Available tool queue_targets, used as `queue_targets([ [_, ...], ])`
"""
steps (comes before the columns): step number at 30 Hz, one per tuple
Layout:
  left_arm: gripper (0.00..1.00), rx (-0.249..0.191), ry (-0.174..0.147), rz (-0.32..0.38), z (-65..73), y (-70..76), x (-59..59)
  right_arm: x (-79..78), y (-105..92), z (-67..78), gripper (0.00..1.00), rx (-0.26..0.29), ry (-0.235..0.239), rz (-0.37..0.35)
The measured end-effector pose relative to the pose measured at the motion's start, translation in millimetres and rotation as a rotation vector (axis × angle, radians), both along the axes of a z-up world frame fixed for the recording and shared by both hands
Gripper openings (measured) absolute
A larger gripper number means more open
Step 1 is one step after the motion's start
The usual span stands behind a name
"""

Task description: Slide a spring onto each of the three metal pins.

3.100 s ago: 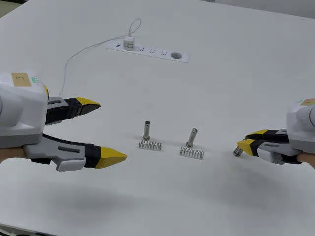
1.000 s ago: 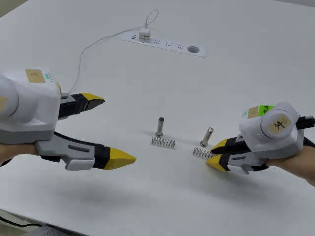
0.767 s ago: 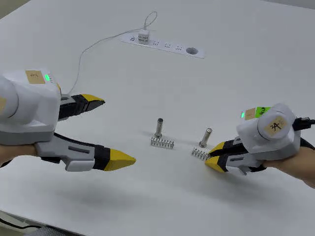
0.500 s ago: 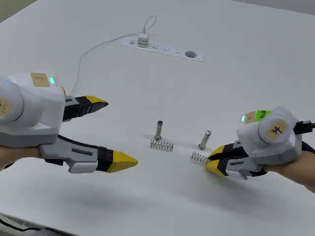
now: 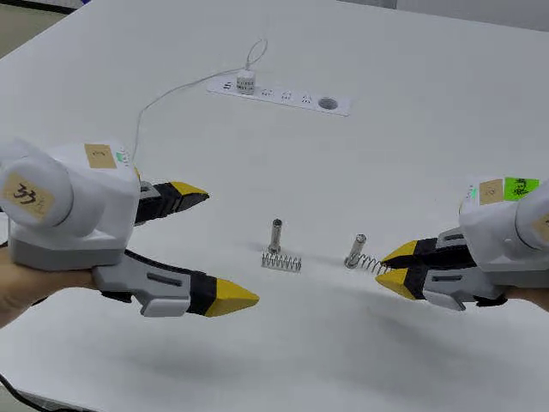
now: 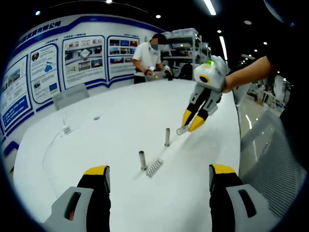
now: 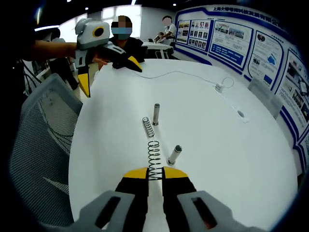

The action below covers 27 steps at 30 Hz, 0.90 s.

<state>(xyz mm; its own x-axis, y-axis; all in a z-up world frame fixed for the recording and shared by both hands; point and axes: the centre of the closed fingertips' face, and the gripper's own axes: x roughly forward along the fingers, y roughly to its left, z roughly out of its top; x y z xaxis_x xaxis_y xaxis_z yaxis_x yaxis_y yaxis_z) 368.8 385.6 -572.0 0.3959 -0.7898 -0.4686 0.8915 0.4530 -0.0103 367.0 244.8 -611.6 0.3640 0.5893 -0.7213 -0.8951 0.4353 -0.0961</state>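
Because the right gripper (image 7: pixel 154 175) pinches only the near end of the held spring (image 7: pixel 153 159), jaws drawn narrow, most of the coil projects unsupported. It could bow, or flick out of the pinch, if pushed off-axis. Its free end lies just beside the nearer pin (image 7: pixel 174 154), not yet over the top. A misaligned push may tip or shift that pin, which appears to stand loose on the table (image 5: pixel 412 146). Farther on, a second pin (image 5: pixel 275 234) stands upright with a loose spring (image 5: pixel 281 263) lying at its foot. A careless sweep could roll that spring away. The left gripper (image 5: pixel 225 249) hovers well apart from both pins, jaws wide and holding nothing.

The right gripper view looks along the coil and shows it running to one side of the pin top. The head view leaves it uncertain whether the coil and that pin touch. The left gripper view, from the opposite side, shows the coil's end level with the pin's upper part.
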Motion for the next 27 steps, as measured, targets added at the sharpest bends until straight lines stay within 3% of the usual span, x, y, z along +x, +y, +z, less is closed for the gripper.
queue_targets([
  [6,0.87,-0.004,-0.009,-0.03,3.7,-12.8,1.9,1.1,9.2,18.6,0.1,0.04,-0.038,0.011],
  [16,0.85,0.017,-0.044,-0.087,11.2,-27.1,4.1,-1.0,12.0,24.4,0.1,0.018,-0.062,0.041],
  [23,0.83,0.027,-0.051,-0.11,11.1,-30.7,3.5,-4.9,15.4,35.8,0.1,0.026,-0.104,0.07],
  [27,0.82,0.025,-0.055,-0.117,12.0,-33.0,3.0,-7.8,17.2,38.7,0.1,0.036,-0.102,0.076],
])
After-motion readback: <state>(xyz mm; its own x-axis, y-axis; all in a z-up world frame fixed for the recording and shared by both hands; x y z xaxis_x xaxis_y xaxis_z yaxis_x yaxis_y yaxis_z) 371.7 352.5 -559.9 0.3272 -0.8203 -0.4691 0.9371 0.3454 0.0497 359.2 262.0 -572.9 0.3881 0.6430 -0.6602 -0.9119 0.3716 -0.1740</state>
